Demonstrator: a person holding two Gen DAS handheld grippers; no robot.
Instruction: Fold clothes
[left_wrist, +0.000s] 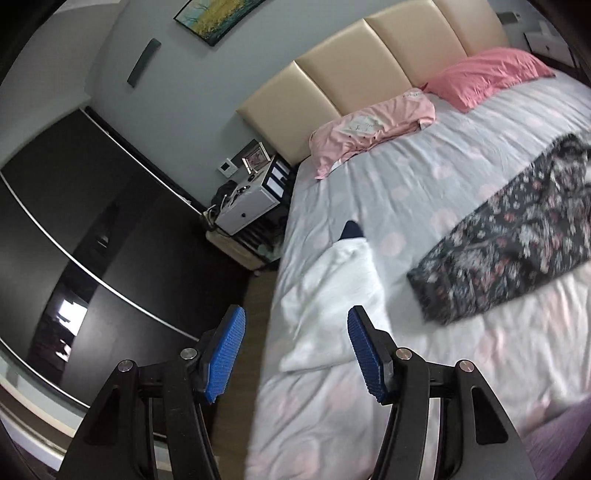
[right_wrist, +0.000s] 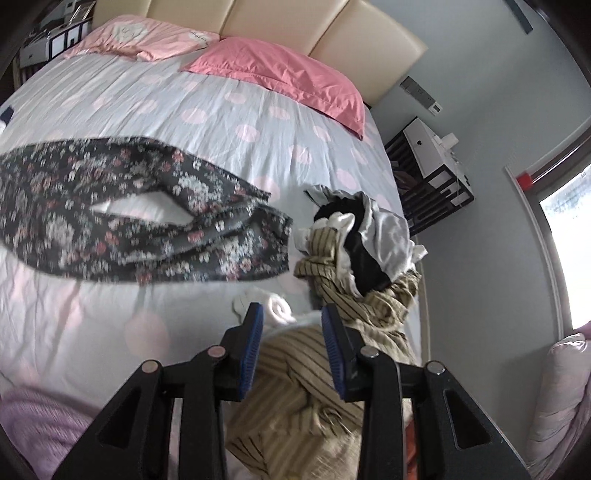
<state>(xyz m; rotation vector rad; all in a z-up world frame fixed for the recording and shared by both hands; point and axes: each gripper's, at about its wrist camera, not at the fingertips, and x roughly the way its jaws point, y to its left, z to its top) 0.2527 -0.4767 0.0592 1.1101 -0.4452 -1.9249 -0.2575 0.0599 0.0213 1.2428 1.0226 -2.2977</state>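
A dark floral garment (right_wrist: 129, 221) lies spread flat across the middle of the bed (right_wrist: 258, 92); the left wrist view has it at the right (left_wrist: 509, 243). My right gripper (right_wrist: 293, 347) hangs above the bed's right side, open, with nothing between its blue pads (right_wrist: 253, 350). Below it lies a beige striped garment (right_wrist: 295, 387), part of a heap of clothes (right_wrist: 362, 240). A folded white garment (left_wrist: 332, 314) with a navy piece (left_wrist: 351, 230) at its far end rests near the bed's left edge. Over it my left gripper (left_wrist: 295, 350) is held wide open and empty.
Two pink pillows (left_wrist: 373, 129) (left_wrist: 487, 74) lie against the beige headboard (left_wrist: 351, 66). A small white roll of cloth (right_wrist: 273, 306) sits beside the heap. A white nightstand (left_wrist: 247, 206) and a dark wardrobe (left_wrist: 92, 221) stand left of the bed, a shelf unit (right_wrist: 428, 173) right.
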